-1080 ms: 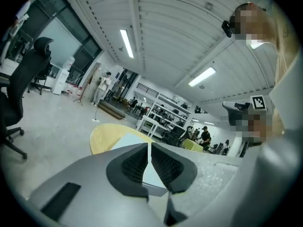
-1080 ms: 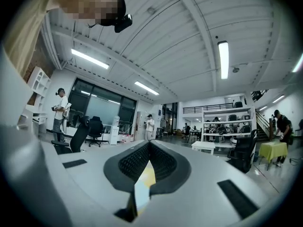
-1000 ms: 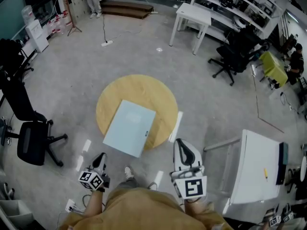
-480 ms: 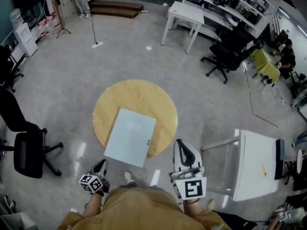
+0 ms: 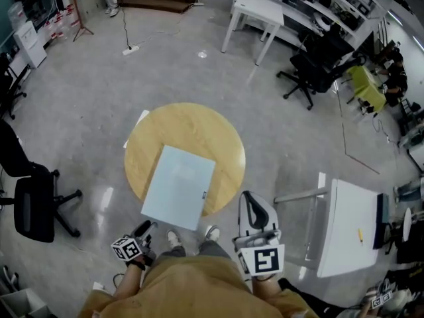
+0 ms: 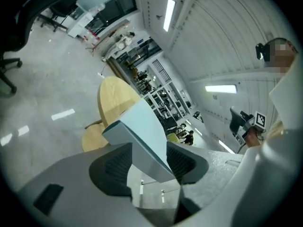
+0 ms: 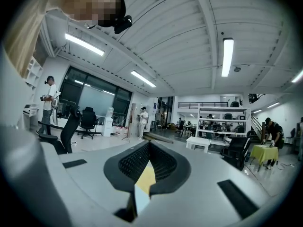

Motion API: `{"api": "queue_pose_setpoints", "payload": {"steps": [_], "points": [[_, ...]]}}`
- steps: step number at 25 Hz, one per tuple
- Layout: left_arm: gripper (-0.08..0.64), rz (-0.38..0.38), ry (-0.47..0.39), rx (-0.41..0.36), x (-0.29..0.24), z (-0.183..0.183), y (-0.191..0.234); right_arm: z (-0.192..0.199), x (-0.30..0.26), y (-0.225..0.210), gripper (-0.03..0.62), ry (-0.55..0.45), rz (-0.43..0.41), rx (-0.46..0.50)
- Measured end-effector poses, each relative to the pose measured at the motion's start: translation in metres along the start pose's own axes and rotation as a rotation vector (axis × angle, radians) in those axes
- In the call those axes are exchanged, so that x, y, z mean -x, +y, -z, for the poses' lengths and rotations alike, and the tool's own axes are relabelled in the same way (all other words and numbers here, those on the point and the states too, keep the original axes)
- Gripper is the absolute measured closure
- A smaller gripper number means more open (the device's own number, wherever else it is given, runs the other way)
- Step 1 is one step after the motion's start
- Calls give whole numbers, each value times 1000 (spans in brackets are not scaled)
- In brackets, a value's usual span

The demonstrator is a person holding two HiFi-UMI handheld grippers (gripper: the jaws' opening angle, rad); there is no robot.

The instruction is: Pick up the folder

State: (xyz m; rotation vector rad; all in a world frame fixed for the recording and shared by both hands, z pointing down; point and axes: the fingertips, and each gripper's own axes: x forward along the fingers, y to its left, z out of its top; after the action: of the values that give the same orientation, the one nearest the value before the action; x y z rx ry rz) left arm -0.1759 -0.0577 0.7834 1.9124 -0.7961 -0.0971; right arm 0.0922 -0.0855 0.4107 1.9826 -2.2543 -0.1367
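A light blue folder [image 5: 177, 187] lies flat on the round wooden table [image 5: 192, 128], with its near edge hanging over the rim. My left gripper [image 5: 144, 229] sits just below the folder's near-left corner. Its jaws have just been opening. In the left gripper view the folder [image 6: 142, 126] shows its corner between the open left gripper [image 6: 149, 148], with no pad pressing on it. My right gripper [image 5: 247, 197] hovers off the table's near-right edge, beside the folder, with its jaws together. In the right gripper view the right gripper [image 7: 149, 144] holds nothing.
A black office chair [image 5: 33, 207] stands on the floor at the left. A white table [image 5: 348, 234] stands close on the right. Farther back are a white desk [image 5: 255, 12], black chairs [image 5: 315, 68] and shelving. The person's feet show under the table's near edge.
The left gripper has come down toward the folder's near-left corner, rolled, and its jaws have parted. The right gripper has moved with the person, who has stepped closer to the table.
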Motion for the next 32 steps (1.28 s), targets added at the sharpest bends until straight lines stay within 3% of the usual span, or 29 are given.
{"api": "queue_pose_setpoints", "payload": {"steps": [4,5,12,17,23,28,32], "points": [[196,144,-112,452,-46,13,-17,10,-18,-33,592,10,-41,-1],[166,168,-123,503,-52,15,-19,10,-20,-38,592,10,-48,2],[118,184,-141,552,-95,25,-16,3,-29,-70,592,-2,-55,17],[118,154,-131,514,-122,32,1,9,-25,-88,592,9,-42,29],[118,163,-129,529,-137,32,4,13,-22,-104,592,8,-27,37],[139,128,-108,506,-133,34,11,14,-24,-108,592,13,-31,27],[185,126,-133,556,-127,37,5,14,-23,-112,592,9,-44,16]]}}
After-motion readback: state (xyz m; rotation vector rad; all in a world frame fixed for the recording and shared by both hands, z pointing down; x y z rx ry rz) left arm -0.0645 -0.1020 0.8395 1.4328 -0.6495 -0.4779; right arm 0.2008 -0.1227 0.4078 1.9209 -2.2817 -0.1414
